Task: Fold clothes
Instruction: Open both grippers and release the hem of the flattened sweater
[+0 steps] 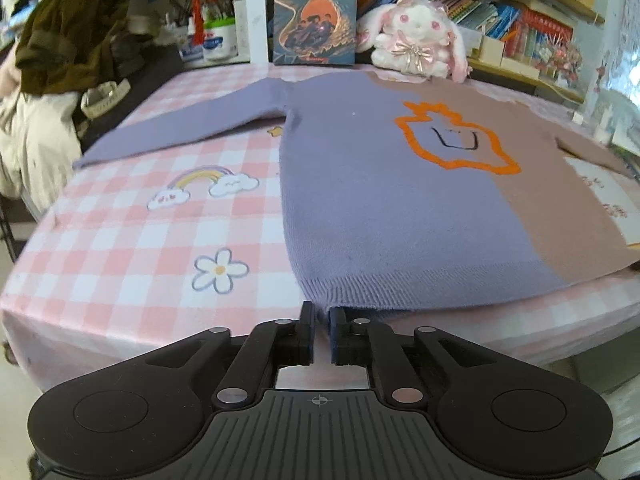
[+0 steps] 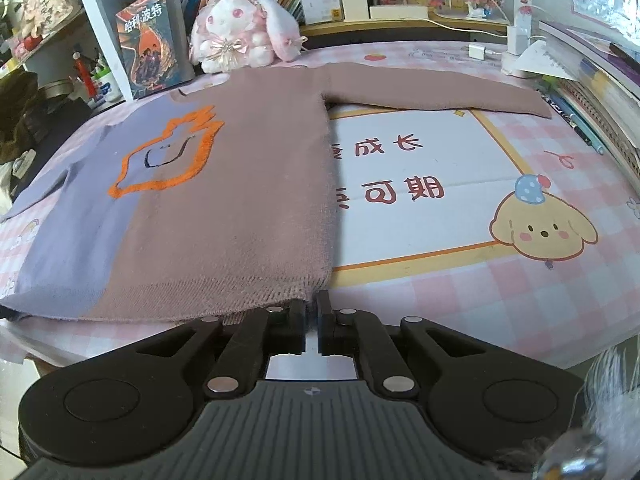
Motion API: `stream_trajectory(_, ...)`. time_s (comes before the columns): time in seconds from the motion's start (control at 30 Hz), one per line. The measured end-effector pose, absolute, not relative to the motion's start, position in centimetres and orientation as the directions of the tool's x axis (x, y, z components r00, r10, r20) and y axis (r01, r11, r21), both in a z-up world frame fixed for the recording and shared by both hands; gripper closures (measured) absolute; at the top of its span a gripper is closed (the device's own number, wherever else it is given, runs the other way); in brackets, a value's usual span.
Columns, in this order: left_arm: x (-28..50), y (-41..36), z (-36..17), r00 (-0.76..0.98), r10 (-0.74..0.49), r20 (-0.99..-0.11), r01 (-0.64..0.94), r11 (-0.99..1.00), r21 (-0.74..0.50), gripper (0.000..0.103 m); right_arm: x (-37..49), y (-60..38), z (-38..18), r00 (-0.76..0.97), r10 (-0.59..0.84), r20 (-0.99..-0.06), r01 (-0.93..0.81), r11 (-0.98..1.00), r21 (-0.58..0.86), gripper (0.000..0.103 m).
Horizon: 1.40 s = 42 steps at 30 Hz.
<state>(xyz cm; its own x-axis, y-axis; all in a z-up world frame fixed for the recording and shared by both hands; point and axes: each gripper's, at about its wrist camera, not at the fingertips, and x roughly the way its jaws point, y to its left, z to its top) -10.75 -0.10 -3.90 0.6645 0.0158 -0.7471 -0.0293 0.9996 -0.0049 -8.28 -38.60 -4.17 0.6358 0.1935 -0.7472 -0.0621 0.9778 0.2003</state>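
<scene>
A two-tone sweater [image 1: 380,200], purple on one half and brown on the other with an orange outline motif, lies flat and face up on the pink checked tablecloth [image 1: 140,240]. Both sleeves are spread out sideways. My left gripper [image 1: 321,312] is at the purple hem corner, its jaws narrowed onto the ribbed edge. In the right wrist view the same sweater [image 2: 224,208] fills the left half. My right gripper [image 2: 311,304] pinches the brown hem corner at the table's near edge, with the brown sleeve [image 2: 440,96] stretched away to the right.
A plush bunny [image 2: 236,36] and a standing book [image 2: 150,44] sit behind the collar. A printed mat [image 2: 432,184] lies under the sweater's right side. Stacked books and pens [image 2: 592,92] line the right edge. A pile of clothes [image 1: 52,80] sits at the far left.
</scene>
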Motion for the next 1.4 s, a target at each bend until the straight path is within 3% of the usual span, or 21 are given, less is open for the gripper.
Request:
stream_trajectory(0.13,-12.4,-0.1,-3.3,0.671,0.023,-0.741,-0.066,0.997,-0.028,0.086,-9.1,-38.7,-3.8,0.619,0.200,-0.760,-0.072,0.977,0.200,0.070)
stream_trajectory(0.2,-13.2,-0.1,-2.8,0.681,0.026,-0.731,-0.094,0.994,-0.051,0.086,-9.7,-38.8,-3.7,0.612,0.200,-0.766,-0.076,0.978,0.194,0.065)
stream_trajectory(0.33,-14.8,-0.2,-2.0,0.702,0.033,-0.712,-0.146,0.984,-0.099,0.071,-10.8,-38.7,-3.2,0.612,0.199,-0.765,-0.086,0.979,0.186,0.059)
stream_trajectory(0.5,-15.4,-1.1,-1.4,0.716,0.032,-0.697,-0.149,0.983,-0.108,0.067,-11.6,-37.7,-2.4,0.636,0.215,-0.741,-0.128,0.976,0.174,0.048)
stream_trajectory(0.6,-15.7,-1.5,-1.5,0.719,0.037,-0.694,-0.154,0.982,-0.108,0.056,-11.9,-37.0,-2.1,0.647,0.220,-0.730,-0.143,0.975,0.168,0.039)
stream_trajectory(0.83,-15.6,-1.7,-1.8,0.711,0.024,-0.703,-0.148,0.982,-0.115,0.053,-12.4,-36.5,-1.8,0.671,0.190,-0.717,-0.119,0.982,0.148,0.023)
stream_trajectory(1.03,-14.7,-0.9,-1.9,0.716,0.003,-0.698,-0.121,0.985,-0.120,0.047,-12.2,-36.1,-1.8,0.682,0.140,-0.718,-0.063,0.989,0.134,0.019)
stream_trajectory(1.4,-11.1,3.8,-2.4,0.704,-0.121,-0.700,0.013,0.987,-0.158,0.046,-11.3,-31.2,-1.3,0.693,0.027,-0.720,0.067,0.993,0.101,0.017)
